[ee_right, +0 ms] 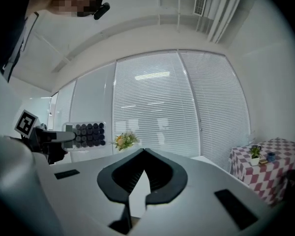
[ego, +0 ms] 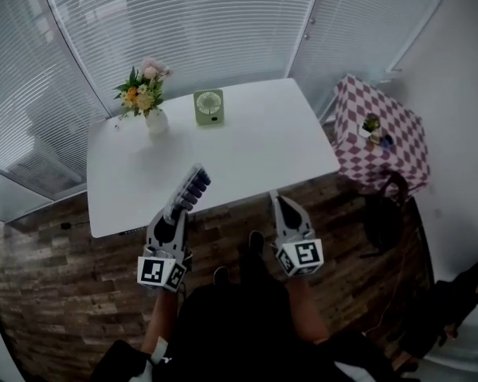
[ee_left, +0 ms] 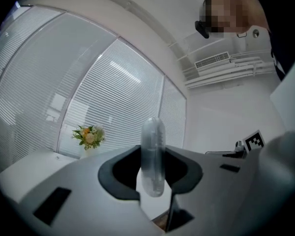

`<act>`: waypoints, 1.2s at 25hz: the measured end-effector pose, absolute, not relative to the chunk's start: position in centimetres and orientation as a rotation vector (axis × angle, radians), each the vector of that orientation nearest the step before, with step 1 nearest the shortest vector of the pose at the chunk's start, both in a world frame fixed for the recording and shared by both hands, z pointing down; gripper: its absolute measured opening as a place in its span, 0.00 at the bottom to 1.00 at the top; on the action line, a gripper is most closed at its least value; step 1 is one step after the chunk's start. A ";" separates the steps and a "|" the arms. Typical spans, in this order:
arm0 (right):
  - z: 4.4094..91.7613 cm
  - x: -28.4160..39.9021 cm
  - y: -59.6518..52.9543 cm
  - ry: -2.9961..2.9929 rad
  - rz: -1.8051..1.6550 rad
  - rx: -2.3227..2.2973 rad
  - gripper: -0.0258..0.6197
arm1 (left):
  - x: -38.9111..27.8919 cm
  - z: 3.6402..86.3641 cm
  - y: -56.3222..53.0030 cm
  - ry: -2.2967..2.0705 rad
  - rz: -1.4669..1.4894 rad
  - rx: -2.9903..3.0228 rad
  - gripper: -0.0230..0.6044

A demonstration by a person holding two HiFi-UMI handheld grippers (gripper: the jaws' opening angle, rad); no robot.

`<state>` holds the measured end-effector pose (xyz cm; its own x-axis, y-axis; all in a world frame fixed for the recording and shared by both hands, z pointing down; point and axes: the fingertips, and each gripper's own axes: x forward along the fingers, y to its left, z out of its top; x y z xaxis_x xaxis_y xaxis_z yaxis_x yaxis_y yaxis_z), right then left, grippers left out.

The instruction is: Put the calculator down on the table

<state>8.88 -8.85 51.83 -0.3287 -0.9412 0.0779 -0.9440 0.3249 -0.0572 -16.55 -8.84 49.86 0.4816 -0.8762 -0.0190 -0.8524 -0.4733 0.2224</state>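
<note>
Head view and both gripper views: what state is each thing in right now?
calculator: held in the air, not yet put down.
left gripper: fingers shut on the calculator.
right gripper: fingers together, empty.
flower vase: upright on the table.
fan: upright; running or not, cannot tell.

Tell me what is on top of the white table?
A vase of flowers and a small green fan stand near the far edge of the table. The calculator, clamped in the left gripper, covers a strip near the front edge.
</note>
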 end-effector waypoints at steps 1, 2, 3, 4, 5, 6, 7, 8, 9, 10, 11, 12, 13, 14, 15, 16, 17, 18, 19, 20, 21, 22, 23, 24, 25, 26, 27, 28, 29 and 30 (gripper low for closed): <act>51.8 9.0 -9.6 -2.538 0.142 1.788 0.05 | -16.3 49.8 -9.4 -1.506 -0.199 2.537 0.20; 51.8 9.0 -10.3 -2.544 0.143 1.773 0.05 | -16.1 49.8 -10.0 -1.512 -0.202 2.533 0.20; 51.8 9.2 -11.0 -2.550 0.142 1.762 0.05 | -15.9 49.8 -10.5 -1.518 -0.203 2.529 0.20; 51.7 9.5 -11.7 -2.555 0.135 1.754 0.05 | -15.6 49.7 -11.0 -1.523 -0.205 2.525 0.20; 51.5 10.0 -12.5 -2.559 0.126 1.749 0.05 | -15.1 49.5 -11.6 -1.527 -0.209 2.524 0.20; 51.3 10.5 -13.2 -2.561 0.124 1.745 0.05 | -14.6 49.3 -12.2 -1.529 -0.214 2.525 0.20; 51.1 10.9 -14.0 -2.564 0.127 1.740 0.05 | -14.1 49.1 -12.8 -1.530 -0.220 2.531 0.20; 51.1 11.3 -14.8 -2.569 0.129 1.731 0.05 | -13.7 48.9 -13.4 -1.532 -0.224 2.538 0.20; 51.1 11.6 -15.5 -2.574 0.129 1.719 0.05 | -13.3 48.8 -14.0 -1.534 -0.225 2.541 0.20; 51.3 11.8 -16.1 -2.578 0.125 1.705 0.05 | -13.0 48.7 -14.6 -1.536 -0.226 2.538 0.20; 51.4 12.1 -16.7 -2.579 0.117 1.690 0.05 | -12.7 48.8 -15.2 -1.539 -0.228 2.530 0.20; 51.5 12.4 -17.3 -2.580 0.108 1.677 0.05 | -12.4 48.8 -15.8 -1.543 -0.232 2.519 0.20; 51.4 12.7 -18.0 -2.582 0.102 1.667 0.05 | -12.1 48.8 -16.4 -1.548 -0.236 2.511 0.20; 51.3 13.0 -18.6 -2.588 0.104 1.661 0.05 | -11.7 48.8 -17.0 -1.555 -0.236 2.505 0.20; 51.1 13.3 -19.1 -2.596 0.115 1.660 0.05 | -11.4 48.8 -17.4 -1.561 -0.234 2.501 0.20; 51.0 13.7 -19.6 -2.600 0.127 1.659 0.05 | -11.0 48.8 -17.8 -1.565 -0.231 2.498 0.20; 51.0 14.1 -20.1 -2.601 0.132 1.658 0.05 | -10.6 48.8 -18.2 -1.570 -0.227 2.494 0.20; 51.0 14.5 -20.6 -2.602 0.128 1.655 0.05 | -10.2 48.9 -18.6 -1.576 -0.222 2.491 0.20; 51.0 14.8 -21.2 -2.608 0.124 1.649 0.05 | -9.9 48.8 -19.0 -1.581 -0.218 2.488 0.20; 51.0 15.1 -21.7 -2.612 0.128 1.640 0.05 | -9.5 48.8 -19.4 -1.584 -0.216 2.486 0.20; 51.2 15.5 -22.1 -2.612 0.135 1.631 0.05 | -9.0 48.7 -19.8 -1.586 -0.216 2.481 0.20; 51.3 15.9 -22.6 -2.615 0.143 1.626 0.05 | -8.6 48.7 -20.2 -1.587 -0.218 2.475 0.20; 51.3 16.2 -23.0 -2.625 0.151 1.621 0.05 | -8.1 48.6 -20.6 -1.586 -0.220 2.469 0.20; 51.1 16.5 -23.4 -2.634 0.154 1.617 0.05 | -7.7 48.5 -21.0 -1.588 -0.222 2.467 0.20; 51.0 16.8 -23.8 -2.638 0.152 1.611 0.05 | -7.2 48.4 -21.4 -1.591 -0.221 2.469 0.20; 51.0 17.1 -24.2 -2.639 0.147 1.603 0.05 | -6.9 48.3 -21.7 -1.597 -0.220 2.472 0.20; 50.9 17.4 -24.5 -2.644 0.144 1.595 0.05 | -6.5 48.2 -22.1 -1.603 -0.217 2.473 0.20; 50.7 17.7 -24.9 -2.656 0.149 1.592 0.05 | -6.2 48.1 -22.5 -1.609 -0.214 2.472 0.20; 50.5 18.0 -25.2 -2.669 0.157 1.594 0.05 | -5.9 48.1 -22.8 -1.616 -0.211 2.467 0.20; 50.3 18.3 -25.5 -2.676 0.162 1.595 0.05 | -5.6 48.0 -23.1 -1.623 -0.211 2.461 0.20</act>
<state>18.33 -25.46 50.35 -0.4769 -0.8760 0.0719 -0.8783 0.4717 -0.0779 -5.65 -23.08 48.04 0.3918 -0.9199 -0.0162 -0.8936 -0.3847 0.2314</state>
